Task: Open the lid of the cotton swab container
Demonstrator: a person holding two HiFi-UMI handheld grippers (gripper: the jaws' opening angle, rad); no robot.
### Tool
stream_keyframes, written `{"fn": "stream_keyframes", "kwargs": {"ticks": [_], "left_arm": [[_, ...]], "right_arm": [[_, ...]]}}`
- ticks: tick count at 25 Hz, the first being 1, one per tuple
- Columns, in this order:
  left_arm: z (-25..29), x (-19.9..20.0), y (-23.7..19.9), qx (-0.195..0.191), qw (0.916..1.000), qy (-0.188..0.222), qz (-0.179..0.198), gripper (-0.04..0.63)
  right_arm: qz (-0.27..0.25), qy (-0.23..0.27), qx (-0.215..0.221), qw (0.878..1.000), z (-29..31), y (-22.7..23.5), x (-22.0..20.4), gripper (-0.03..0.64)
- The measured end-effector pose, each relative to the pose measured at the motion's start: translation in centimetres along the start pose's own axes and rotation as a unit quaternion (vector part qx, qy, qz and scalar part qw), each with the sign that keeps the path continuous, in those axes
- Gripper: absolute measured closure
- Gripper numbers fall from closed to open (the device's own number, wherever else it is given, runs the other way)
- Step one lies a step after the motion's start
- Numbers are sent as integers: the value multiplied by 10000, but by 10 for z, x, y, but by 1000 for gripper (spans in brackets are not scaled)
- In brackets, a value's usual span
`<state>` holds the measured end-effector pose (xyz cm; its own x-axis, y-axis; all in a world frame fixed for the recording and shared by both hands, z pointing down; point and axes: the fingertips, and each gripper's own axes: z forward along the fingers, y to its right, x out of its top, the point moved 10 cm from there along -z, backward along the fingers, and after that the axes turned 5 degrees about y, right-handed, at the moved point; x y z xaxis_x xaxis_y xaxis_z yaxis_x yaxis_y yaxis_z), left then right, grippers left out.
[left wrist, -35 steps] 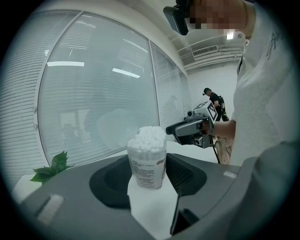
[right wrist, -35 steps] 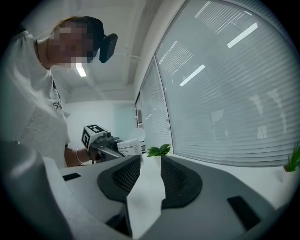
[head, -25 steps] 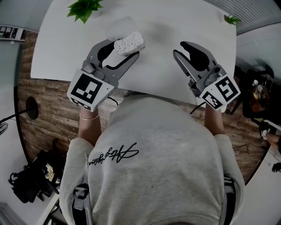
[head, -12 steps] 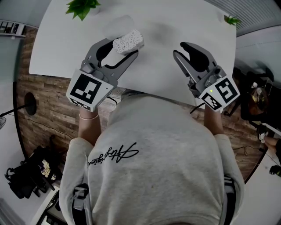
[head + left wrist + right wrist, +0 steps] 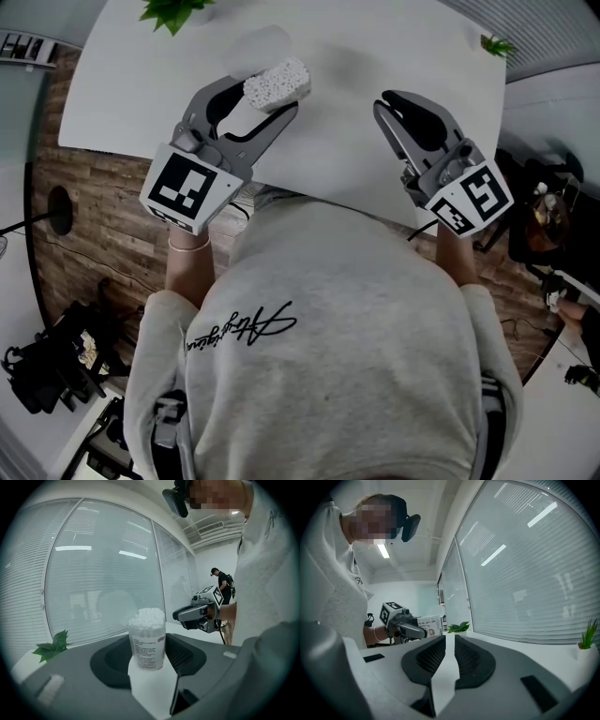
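A person in a light grey sweatshirt [image 5: 328, 328] stands at a white tabletop [image 5: 375, 37] with a grey two-jaw gripper in each hand. The left gripper [image 5: 269, 101] is clamped on the clear plastic cylindrical cotton swab container with a printed white label [image 5: 147, 641]. Its ribbed dark pads [image 5: 183, 654] press against the container's two sides with the jaws set about halfway apart. In the left gripper view the container stands upright between the jaw tips, and a dense cluster of white swab heads shows at its top. Whether a clear lid sits over them cannot be told. In the head view the container is at the left of the tabletop, raised above the surface, with a faint shadow on the white beyond it.

The right gripper [image 5: 450, 645] is well apart from the container, off to the right and pointing roughly level. Its jaws have just been closing and are now nearly together. Only a thin slit remains between the dark pads [image 5: 432, 656], and nothing is in it.

A green leafy plant [image 5: 173, 14] stands at the table's far left edge and a smaller green plant [image 5: 494, 43] at the far right. White slatted blinds [image 5: 93, 573] line the wall behind the table
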<state>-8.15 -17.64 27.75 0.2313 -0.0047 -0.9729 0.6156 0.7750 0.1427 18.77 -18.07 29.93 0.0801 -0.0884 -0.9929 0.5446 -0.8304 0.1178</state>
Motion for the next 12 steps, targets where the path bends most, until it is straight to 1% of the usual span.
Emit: {"fn": "stream_keyframes", "kwargs": {"ticks": [6,12], "left_arm": [[2,0,8,48,10000,29,-17,380],[3,-4,15,80,10000,-17,-2,380]], "right_arm": [[-17,-11,123,9999,-5,1,-1,584],[-13,14,165,9999,-10,2,-3,598]]}}
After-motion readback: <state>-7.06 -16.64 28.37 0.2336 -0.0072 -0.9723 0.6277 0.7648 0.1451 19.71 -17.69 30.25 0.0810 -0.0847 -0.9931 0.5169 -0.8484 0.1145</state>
